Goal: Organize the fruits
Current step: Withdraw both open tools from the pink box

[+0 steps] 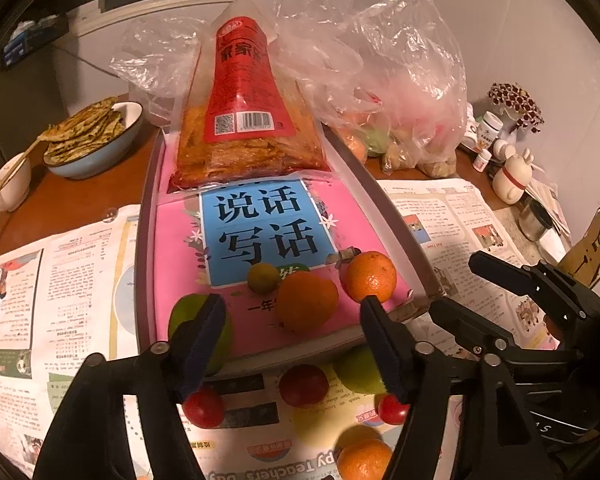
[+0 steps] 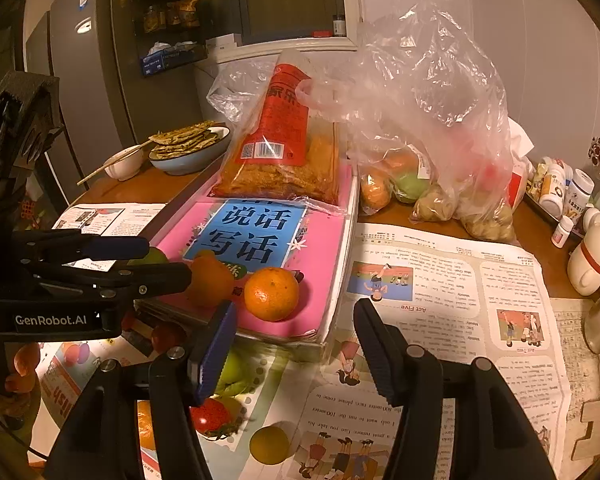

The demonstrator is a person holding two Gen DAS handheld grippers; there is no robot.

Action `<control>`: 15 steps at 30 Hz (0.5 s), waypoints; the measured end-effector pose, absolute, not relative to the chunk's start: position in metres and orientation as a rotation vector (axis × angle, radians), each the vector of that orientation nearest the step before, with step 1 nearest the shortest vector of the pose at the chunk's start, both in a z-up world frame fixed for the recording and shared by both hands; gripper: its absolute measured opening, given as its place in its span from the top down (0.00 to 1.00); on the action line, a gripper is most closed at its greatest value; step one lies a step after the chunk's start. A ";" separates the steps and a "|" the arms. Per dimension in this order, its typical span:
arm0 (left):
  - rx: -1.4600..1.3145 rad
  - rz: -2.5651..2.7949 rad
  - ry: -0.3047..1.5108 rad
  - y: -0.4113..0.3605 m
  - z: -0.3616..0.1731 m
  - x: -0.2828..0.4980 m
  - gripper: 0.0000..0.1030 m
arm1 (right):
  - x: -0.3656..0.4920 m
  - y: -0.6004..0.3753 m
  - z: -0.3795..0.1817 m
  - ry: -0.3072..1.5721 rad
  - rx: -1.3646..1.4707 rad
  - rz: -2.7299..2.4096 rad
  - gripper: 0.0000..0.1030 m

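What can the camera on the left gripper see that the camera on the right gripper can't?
Only the left wrist view shows three red fruits on the newspaper and a small green citrus on the pink book. Only the right wrist view shows the refrigerator and the shelf of jars. Both show the book, two oranges on it, the red snack bag, the pancake bowl and both open grippers.

Left gripper (image 1: 292, 316) points steeply down, jaws apart, nothing pressed between the pads. Right gripper (image 2: 294, 320) tilts down beside it, jaws likewise parted and empty, its fingers (image 1: 496, 268) just right of the left jaws
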State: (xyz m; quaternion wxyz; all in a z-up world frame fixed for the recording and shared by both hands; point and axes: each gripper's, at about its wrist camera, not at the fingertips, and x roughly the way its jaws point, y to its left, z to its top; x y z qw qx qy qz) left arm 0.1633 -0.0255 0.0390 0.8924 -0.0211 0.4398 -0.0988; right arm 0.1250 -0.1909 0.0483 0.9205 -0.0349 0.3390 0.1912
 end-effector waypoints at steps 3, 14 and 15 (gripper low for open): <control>-0.053 -0.196 0.911 -0.022 0.041 0.162 0.27 | 0.124 -0.192 0.050 0.692 -0.069 0.390 0.41; -0.102 -0.184 0.895 -0.001 0.050 0.150 0.27 | 0.118 -0.209 0.060 0.663 -0.039 0.358 0.35; -0.105 -0.181 0.892 0.001 0.051 0.148 0.27 | 0.117 -0.211 0.061 0.661 -0.036 0.353 0.35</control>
